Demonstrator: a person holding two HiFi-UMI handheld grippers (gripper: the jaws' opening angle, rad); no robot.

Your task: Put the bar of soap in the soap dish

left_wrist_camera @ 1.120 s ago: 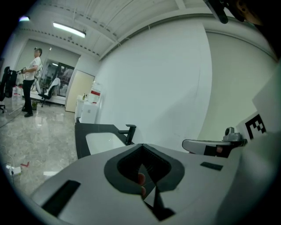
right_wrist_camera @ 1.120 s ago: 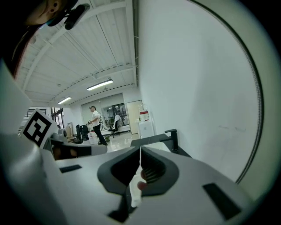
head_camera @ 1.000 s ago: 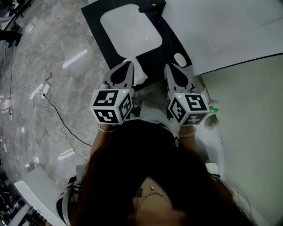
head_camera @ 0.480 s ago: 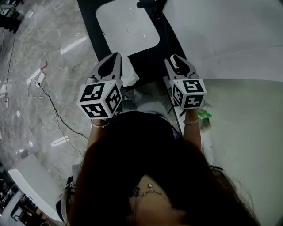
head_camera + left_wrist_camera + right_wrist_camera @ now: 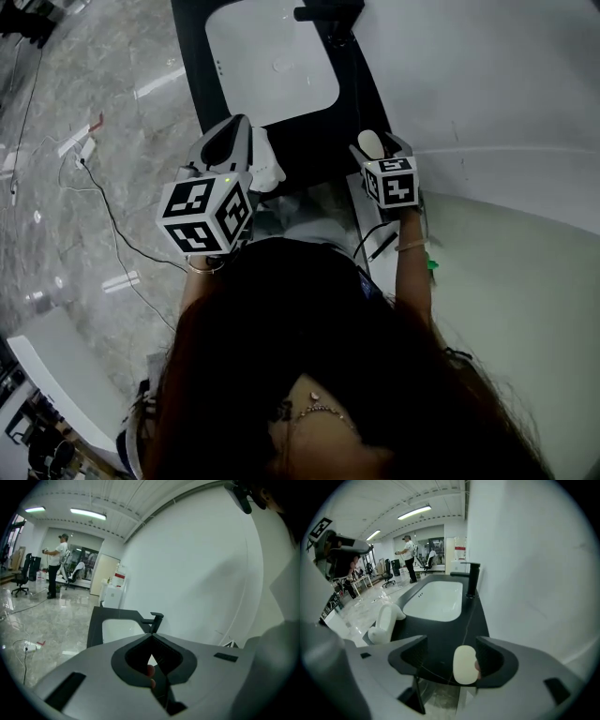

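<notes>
The pale oval bar of soap (image 5: 371,143) lies on the black counter (image 5: 314,141) near its front right edge. My right gripper (image 5: 451,641) has come down over it. Its jaws are opening, with the soap (image 5: 465,664) between them, close against the right jaw and apart from the left one. The white soap dish (image 5: 267,164) stands on the counter's front left; the right gripper view shows the dish (image 5: 384,623) left of the jaws. My left gripper (image 5: 151,638) hovers by the dish, shut and empty.
A white sink basin (image 5: 272,61) is sunk into the counter beyond the soap, with a black faucet (image 5: 328,14) at its far right. A white wall (image 5: 487,84) runs along the right. A cable (image 5: 112,234) trails over the grey floor at the left.
My right gripper has dropped toward the counter and its jaws have parted around the soap. My left gripper has drifted slightly left and down.
</notes>
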